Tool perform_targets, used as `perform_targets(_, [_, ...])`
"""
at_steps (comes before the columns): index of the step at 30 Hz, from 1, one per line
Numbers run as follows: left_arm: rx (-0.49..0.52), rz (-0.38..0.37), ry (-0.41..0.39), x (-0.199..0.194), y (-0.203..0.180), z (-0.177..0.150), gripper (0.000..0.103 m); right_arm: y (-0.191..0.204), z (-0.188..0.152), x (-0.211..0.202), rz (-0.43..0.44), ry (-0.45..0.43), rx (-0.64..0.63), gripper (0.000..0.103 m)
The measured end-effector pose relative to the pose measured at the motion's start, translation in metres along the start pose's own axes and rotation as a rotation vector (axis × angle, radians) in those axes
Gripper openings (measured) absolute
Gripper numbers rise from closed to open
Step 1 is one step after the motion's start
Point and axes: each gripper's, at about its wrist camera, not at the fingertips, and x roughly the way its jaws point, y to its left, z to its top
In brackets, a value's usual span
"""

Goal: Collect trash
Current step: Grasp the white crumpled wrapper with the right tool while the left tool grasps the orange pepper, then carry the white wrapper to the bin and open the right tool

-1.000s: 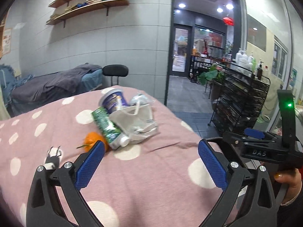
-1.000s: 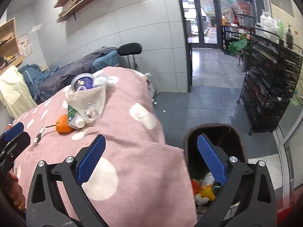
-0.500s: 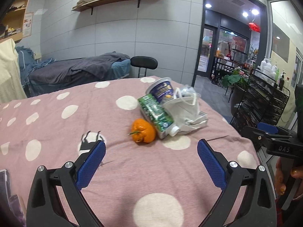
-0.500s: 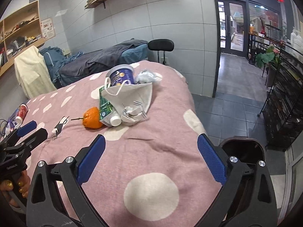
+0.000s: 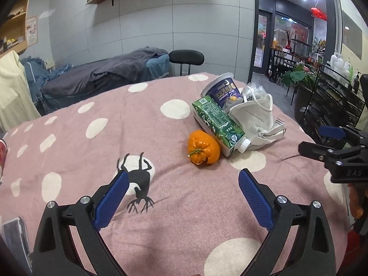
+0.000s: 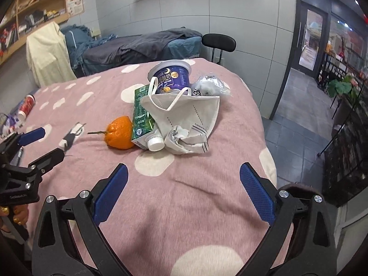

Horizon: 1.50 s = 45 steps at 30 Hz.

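Note:
A pile of trash lies on the pink polka-dot tablecloth [image 5: 142, 119]: an orange fruit [image 5: 203, 147], a green milk carton [image 5: 217, 122], a purple cup [image 5: 224, 89], a white face mask [image 5: 255, 115], a crumpled tissue [image 6: 184, 139] and a clear plastic wrapper [image 6: 210, 86]. My left gripper [image 5: 181, 197] is open and empty, short of the orange. My right gripper [image 6: 182, 195] is open and empty, short of the pile. The same things show in the right wrist view: orange [image 6: 119, 135], carton [image 6: 142, 119], cup [image 6: 171, 77], mask [image 6: 184, 110].
A black insect-shaped clip [image 5: 138, 179] lies near my left gripper. A red can [image 6: 26, 104] lies at the table's far left. The dark bin rim [image 6: 301, 187] shows behind my right finger. A black chair [image 5: 186, 57], a covered bed [image 5: 103, 76] and wire racks [image 5: 331, 105] stand around the table.
Both grippers have swung left from the bin side toward the table and moved closer to the trash pile. Both stayed open and empty.

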Motion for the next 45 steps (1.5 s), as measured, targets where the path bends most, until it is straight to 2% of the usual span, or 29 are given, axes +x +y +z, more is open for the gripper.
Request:
perform_targets(8, [0.013, -0.066, 0.059, 0.029, -0.001, 0.010, 0.094, -0.008, 0.038, 0.030, -0.052, 0.003, -0.059, 0.096])
perform_targets(13, [-0.019, -0.095, 0.102, 0.047, 0.004, 0.016, 0.087, -0.008, 0.050, 0.047, -0.106, 0.038, -0.103, 0.096])
perform_targets(16, [-0.018, -0.111, 0.105, 0.053, 0.003, 0.017, 0.085, -0.011, 0.045, 0.055, -0.061, 0.082, -0.082, 0.090])
perform_targets(18, [-0.019, -0.127, 0.111, 0.057, 0.002, 0.019, 0.084, -0.007, 0.040, 0.065, -0.061, 0.123, -0.111, 0.069])
perform_targets(20, [-0.014, -0.130, 0.119, 0.061, 0.000, 0.021, 0.082, -0.005, 0.037, 0.074, -0.057, 0.148, -0.126, 0.056])
perform_targets(22, [-0.005, -0.122, 0.126, 0.067, 0.000, 0.024, 0.081, -0.007, 0.036, 0.079, -0.030, 0.172, -0.114, 0.034])
perform_targets(23, [-0.004, -0.120, 0.131, 0.069, 0.000, 0.025, 0.079, -0.008, 0.035, 0.080, -0.023, 0.183, -0.110, 0.018])
perform_targets(26, [0.001, -0.126, 0.147, 0.076, -0.001, 0.029, 0.078, -0.010, 0.035, 0.074, 0.015, 0.180, -0.096, 0.007])
perform_targets(30, [0.035, -0.099, 0.181, 0.090, -0.004, 0.032, 0.074, -0.010, 0.032, 0.054, 0.033, 0.148, -0.088, 0.006])
perform_targets(34, [0.029, -0.113, 0.237, 0.109, -0.005, 0.033, 0.066, -0.010, 0.027, 0.036, 0.050, 0.125, -0.074, 0.006])
perform_targets(37, [0.026, -0.125, 0.244, 0.112, -0.007, 0.036, 0.058, -0.012, 0.021, 0.025, 0.058, 0.112, -0.054, 0.006])
perform_targets(38, [0.022, -0.142, 0.249, 0.112, -0.007, 0.037, 0.050, -0.013, 0.019, 0.021, 0.063, 0.108, -0.044, 0.006])
perform_targets(45, [-0.040, -0.159, 0.246, 0.101, -0.004, 0.032, 0.041, -0.019, 0.007, 0.006, 0.067, 0.084, 0.003, 0.007])
